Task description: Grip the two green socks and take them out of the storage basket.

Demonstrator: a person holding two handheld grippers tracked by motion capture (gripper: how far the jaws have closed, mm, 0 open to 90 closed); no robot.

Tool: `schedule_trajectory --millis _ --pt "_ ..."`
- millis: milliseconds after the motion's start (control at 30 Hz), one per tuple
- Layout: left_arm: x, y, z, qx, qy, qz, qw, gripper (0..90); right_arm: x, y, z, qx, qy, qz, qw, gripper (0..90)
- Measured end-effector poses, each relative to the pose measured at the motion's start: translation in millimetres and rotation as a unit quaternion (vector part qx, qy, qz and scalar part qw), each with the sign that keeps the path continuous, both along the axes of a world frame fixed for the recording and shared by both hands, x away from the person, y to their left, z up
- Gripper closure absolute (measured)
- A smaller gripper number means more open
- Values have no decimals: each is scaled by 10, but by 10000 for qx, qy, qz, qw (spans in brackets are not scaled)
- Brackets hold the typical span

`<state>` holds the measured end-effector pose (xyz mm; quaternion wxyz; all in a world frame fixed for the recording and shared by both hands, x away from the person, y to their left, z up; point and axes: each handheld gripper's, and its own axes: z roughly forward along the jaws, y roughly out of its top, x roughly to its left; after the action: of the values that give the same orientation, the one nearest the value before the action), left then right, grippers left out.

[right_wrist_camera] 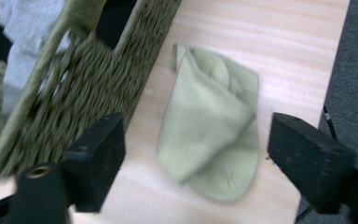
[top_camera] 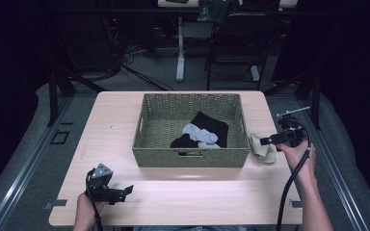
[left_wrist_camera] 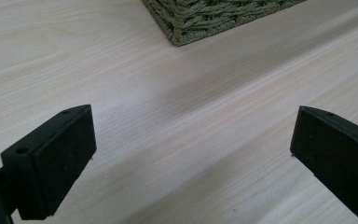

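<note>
Lying flat on the pale wood-grain table (top_camera: pixel 115 120), the crumpled pale-green sock (top_camera: pixel 263 148) sits just right of the green woven rectangular basket (top_camera: pixel 147 125), close against its right wall. High view: the sock's long axis runs roughly away from the person, slanting a little; which end is the toe I can't tell here. The right gripper (top_camera: pixel 270 140) is just beside it, tips pointing left at the sock, held by the person's right hand (top_camera: pixel 296 154). The left gripper (top_camera: pixel 125 191) rests low over the near-left table area, well apart from the basket, pointing right. In the basket: a black garment (top_camera: pixel 212 126) and a light grey sock (top_camera: pixel 200 134). Room: dark, grey floor, a chair and a table leg behind, black cables on the floor.

Left gripper view: both black jaws stand wide apart, nothing between them but bare tabletop. A basket corner (left_wrist_camera: pixel 205 18) shows at the top.

Right gripper view: jaws spread wide, nothing gripped; the sock (right_wrist_camera: pixel 209 135) lies on the table between and beyond them, untouched. Long axis runs bottom to top here, rounded end nearer the camera, folded end farther off. The basket wall (right_wrist_camera: pixel 84 93) is just left of it, and grey floor lies past the table's right edge. Slight blur.
</note>
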<state>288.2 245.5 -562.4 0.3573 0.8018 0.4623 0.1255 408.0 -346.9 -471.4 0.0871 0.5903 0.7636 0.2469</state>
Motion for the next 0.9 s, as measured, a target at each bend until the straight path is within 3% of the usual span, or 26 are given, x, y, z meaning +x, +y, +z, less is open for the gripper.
schedule_trajectory --millis 267,367,433,500,633,900 --pt "3 -3 -3 -7 12 13 10000 2 -432 -5 -10 -173 -262 131 9994 85" --pt "5 -4 -2 10 10 -6 10000 2 -624 21 -74 -265 -394 191 9987 46" --pt "6 -6 -2 18 10 -7 10000 2 -762 35 -147 -147 -430 224 9987 0" --pt "9 -10 -3 19 9 -3 10000 2 -876 40 -207 -64 -483 274 9984 0" --pt "11 -21 0 34 0 -43 10000 2 -1053 104 -309 -153 -499 358 9980 0" --pt "13 -21 1 34 -2 -54 10000 2 -1069 127 -440 -214 -448 440 9978 0"
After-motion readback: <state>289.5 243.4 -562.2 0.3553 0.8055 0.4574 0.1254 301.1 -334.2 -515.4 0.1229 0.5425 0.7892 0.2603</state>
